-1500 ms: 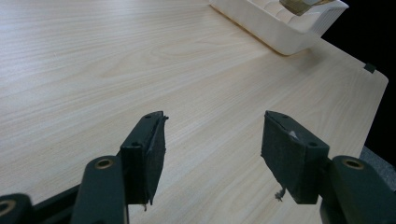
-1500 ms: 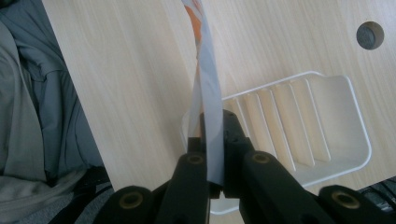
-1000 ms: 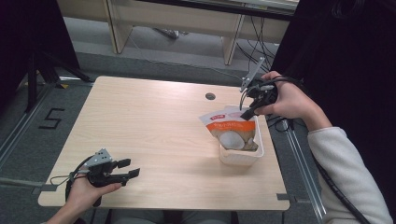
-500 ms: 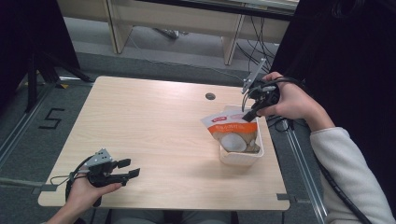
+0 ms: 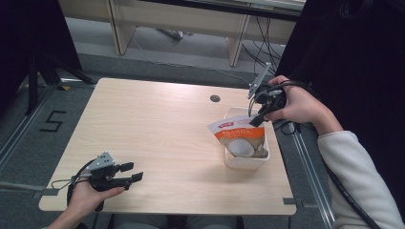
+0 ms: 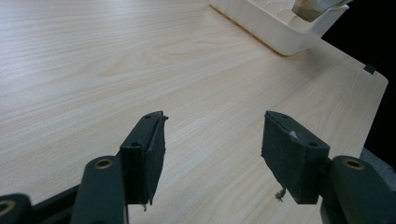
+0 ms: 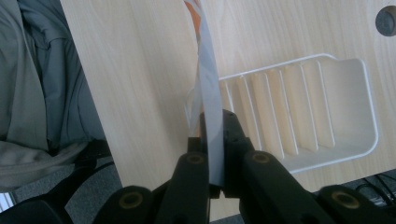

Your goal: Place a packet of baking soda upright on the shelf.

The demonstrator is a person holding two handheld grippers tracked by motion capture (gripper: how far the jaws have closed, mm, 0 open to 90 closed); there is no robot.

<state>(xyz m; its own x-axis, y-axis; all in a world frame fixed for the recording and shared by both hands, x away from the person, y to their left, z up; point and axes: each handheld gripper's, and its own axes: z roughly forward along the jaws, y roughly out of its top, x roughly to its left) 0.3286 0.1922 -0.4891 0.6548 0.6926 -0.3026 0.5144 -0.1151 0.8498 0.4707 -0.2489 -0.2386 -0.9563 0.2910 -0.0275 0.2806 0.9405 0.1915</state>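
Observation:
A white and orange snack pouch (image 5: pixel 237 136) hangs over a white plastic tray (image 5: pixel 260 162) at the table's right side. My right gripper (image 5: pixel 256 119) is shut on the pouch's top corner. In the right gripper view the pouch's thin edge (image 7: pixel 208 93) runs up from between the pressed jaws of the right gripper (image 7: pixel 212 140), with the ribbed tray (image 7: pixel 327 107) below. My left gripper (image 5: pixel 131 172) rests low near the table's front left corner, open and empty. In the left gripper view the left gripper (image 6: pixel 212 154) shows bare wood between its pads, and the tray (image 6: pixel 275 28) lies farther off.
A round cable hole (image 5: pixel 215 98) sits in the wooden table (image 5: pixel 157 124) behind the tray. The table's right edge (image 5: pixel 282 157) is close beside the tray. Desk legs and cables stand on the floor beyond the far edge.

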